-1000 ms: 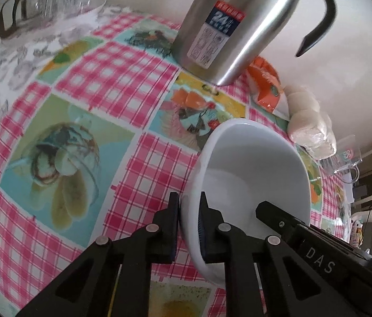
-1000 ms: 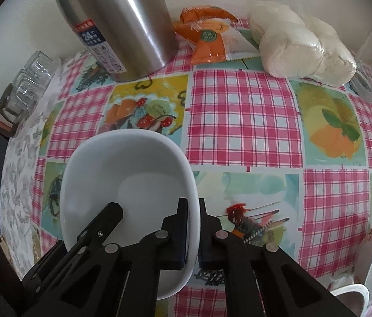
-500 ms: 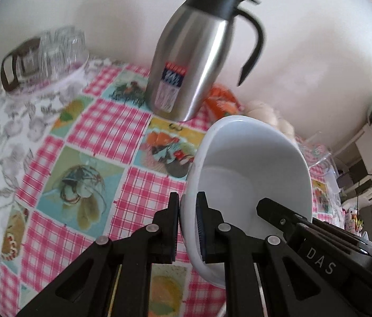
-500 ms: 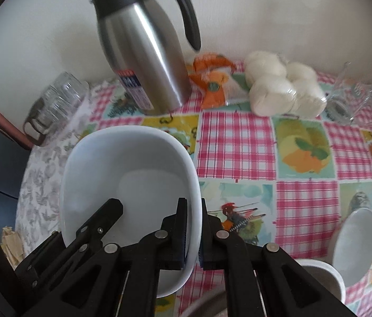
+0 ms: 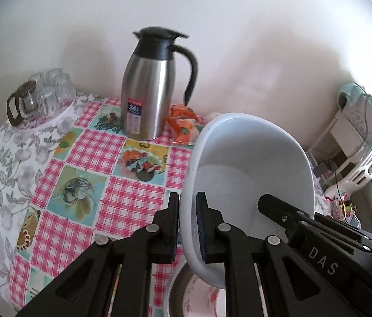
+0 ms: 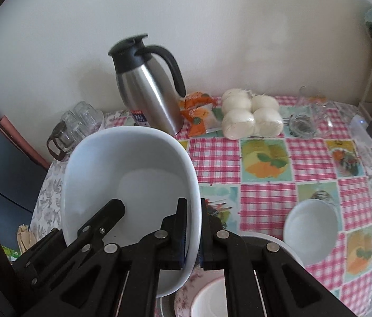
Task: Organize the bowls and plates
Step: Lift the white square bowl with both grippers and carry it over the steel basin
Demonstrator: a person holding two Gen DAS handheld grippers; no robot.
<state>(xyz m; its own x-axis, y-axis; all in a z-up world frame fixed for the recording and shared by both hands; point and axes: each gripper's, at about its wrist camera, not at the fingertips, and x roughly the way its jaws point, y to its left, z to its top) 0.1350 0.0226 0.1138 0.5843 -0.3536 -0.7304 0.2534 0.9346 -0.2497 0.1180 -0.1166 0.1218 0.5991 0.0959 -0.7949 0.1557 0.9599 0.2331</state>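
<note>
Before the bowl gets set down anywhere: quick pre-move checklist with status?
1. Left gripper clamped on the bowl rim: ok, one pad inside and one outside.
2. Right gripper clamped on the opposite rim: ok.
3. Bowl clear of the table: ok, held up and tilted between both grippers.
4. Bowl empty: ok, nothing shows inside.
5. Thermos out of the way: ok, upright by the wall behind the bowl.
6. Landing spot: cannot tell; a plate lies below and a small bowl to the right, but the grippers hide most of the plate.

Home dining corner, as I see it. Worktop (image 6: 265, 192) under checked oilcloth; steel thermos jug (image 6: 149, 89), upturned glasses (image 5: 51, 92), bagged buns (image 6: 249, 119).
</note>
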